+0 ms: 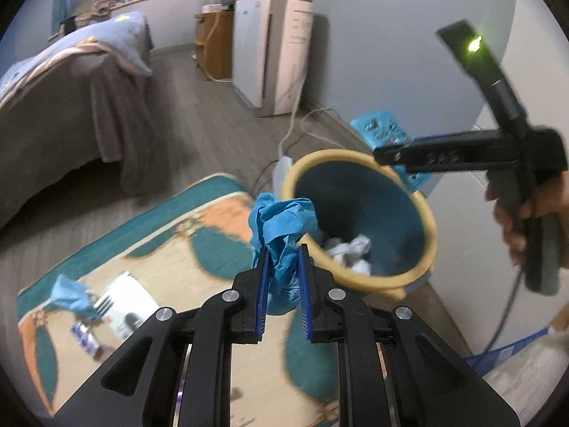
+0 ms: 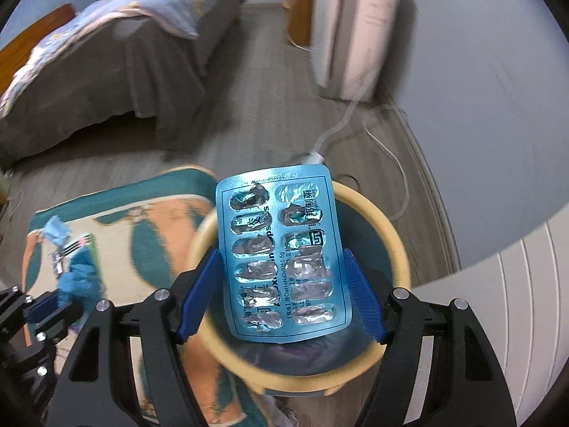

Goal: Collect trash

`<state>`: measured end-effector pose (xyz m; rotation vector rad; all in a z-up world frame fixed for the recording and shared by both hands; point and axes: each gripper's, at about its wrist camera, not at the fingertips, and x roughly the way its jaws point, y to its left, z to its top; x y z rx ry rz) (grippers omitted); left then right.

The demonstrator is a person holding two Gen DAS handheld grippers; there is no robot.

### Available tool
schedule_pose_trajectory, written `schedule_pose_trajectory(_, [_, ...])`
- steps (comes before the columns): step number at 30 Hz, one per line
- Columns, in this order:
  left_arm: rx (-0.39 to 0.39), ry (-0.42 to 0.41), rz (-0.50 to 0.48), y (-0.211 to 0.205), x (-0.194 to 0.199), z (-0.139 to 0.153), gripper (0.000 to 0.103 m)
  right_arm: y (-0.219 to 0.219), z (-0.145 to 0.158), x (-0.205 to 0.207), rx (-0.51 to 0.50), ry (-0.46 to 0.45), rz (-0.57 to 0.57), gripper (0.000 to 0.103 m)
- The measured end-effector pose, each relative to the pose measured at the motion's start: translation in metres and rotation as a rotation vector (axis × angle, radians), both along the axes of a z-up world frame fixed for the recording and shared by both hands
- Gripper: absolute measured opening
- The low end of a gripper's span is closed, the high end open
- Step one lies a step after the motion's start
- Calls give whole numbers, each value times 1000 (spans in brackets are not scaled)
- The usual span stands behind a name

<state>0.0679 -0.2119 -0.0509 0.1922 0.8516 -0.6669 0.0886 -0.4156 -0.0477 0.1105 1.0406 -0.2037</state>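
My left gripper (image 1: 283, 249) is shut on a crumpled blue paper (image 1: 281, 224), held just left of a bin with a yellow rim (image 1: 432, 235) and teal inside. White crumpled paper (image 1: 350, 249) lies at the bin's bottom. In the right wrist view my right gripper (image 2: 281, 261) is shut on an emptied blue blister pack (image 2: 277, 242), held by its long edges, upright over the bin's yellow rim (image 2: 402, 256). The left gripper (image 2: 53, 302) with its blue paper (image 2: 76, 284) shows at the lower left there. A hand (image 1: 515, 227) holds the right tool beside the bin.
The bin stands by a teal and orange rug (image 1: 199, 242). On the rug lie a blue paper scrap (image 1: 67, 295), a black fork (image 1: 103, 307), a white packet (image 1: 131, 302) and a wrapper (image 1: 83, 338). A bed (image 1: 71, 106), a white appliance (image 1: 274, 53), floor cords (image 1: 291, 131) and a white cabinet (image 2: 515, 320) surround it.
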Motion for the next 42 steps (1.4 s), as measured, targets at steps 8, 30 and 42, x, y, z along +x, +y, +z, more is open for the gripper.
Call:
schedule_pose_trajectory(8, [43, 55, -104, -57, 7, -11, 17, -37, -22, -5, 27, 65, -108, 69])
schedule_pose_trajectory(30, [91, -41, 25, -44, 28, -15, 93, -30, -11, -2, 50, 17, -118, 97])
schedule_pose_trajectory(42, [140, -107, 202, 62, 27, 15, 96, 29, 19, 4, 33, -17, -9, 97])
